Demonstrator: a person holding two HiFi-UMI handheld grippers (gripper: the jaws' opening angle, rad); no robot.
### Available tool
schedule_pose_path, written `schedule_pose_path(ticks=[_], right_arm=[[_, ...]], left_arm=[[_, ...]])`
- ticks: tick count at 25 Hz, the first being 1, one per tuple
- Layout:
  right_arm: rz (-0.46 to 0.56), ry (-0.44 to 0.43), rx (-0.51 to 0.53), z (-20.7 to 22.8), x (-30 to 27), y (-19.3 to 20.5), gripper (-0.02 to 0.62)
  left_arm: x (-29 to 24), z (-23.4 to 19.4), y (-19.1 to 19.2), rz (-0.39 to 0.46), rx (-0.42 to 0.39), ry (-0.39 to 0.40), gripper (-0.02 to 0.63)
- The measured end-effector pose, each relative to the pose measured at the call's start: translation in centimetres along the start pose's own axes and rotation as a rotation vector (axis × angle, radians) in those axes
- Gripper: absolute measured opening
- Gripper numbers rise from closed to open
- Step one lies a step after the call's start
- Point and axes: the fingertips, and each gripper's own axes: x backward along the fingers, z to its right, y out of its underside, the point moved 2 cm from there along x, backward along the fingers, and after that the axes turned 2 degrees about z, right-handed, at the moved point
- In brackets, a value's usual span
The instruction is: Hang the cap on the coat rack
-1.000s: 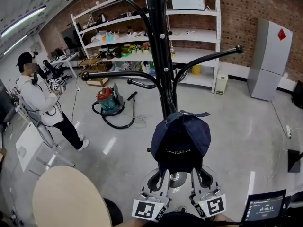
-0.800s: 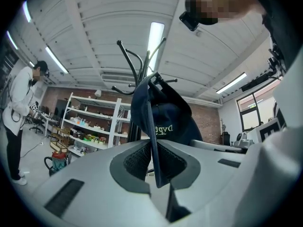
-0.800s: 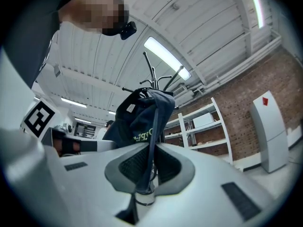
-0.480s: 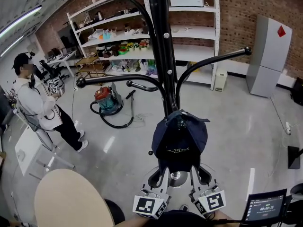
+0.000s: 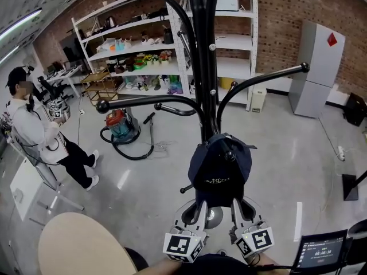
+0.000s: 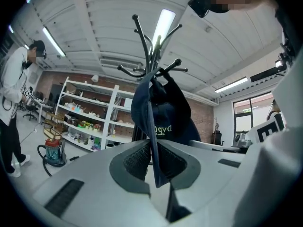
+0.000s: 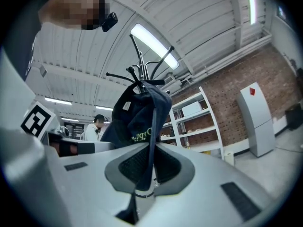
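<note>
A white shelving unit (image 5: 143, 44) crowded with small items stands against the far brick wall (image 5: 281, 16), with a tall grey cabinet (image 5: 315, 67) to its right. A red-and-teal vacuum cleaner (image 5: 117, 125) sits on the glossy grey floor (image 5: 275, 153) before the shelves. A person (image 5: 34, 135) in a white top stands at the left. A round beige table (image 5: 80, 245) is near left, a small screen (image 5: 321, 252) near right.
</note>
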Motion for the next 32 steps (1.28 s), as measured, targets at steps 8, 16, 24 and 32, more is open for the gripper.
schedule_pose_path(ticks=[8,16,24,32], right_arm=[[-0.042,0.014,-0.011,0.9,-1.6,0.1,0.028],[-0.179,0.066,0.01,0.0,-1.9,3.2,0.029],[-0.169,0.108,-0.005,0.1,-0.4,2.8,0.048],[-0.174,0.114,-0.022,-0.7,1.5,3.7,0.048]], left_arm=[[-1.4,-0.7,-0.2,-0.041,0.029,0.019,0.037],[-0.8,-2.9,2.2,-0.122,0.087,0.003,0.037],[0.7,-2.6,2.0,-0.096,0.118,-0.012,0.055],[2.8,-3.2,3.6,-0.108,0.16,-0.033,0.085]])
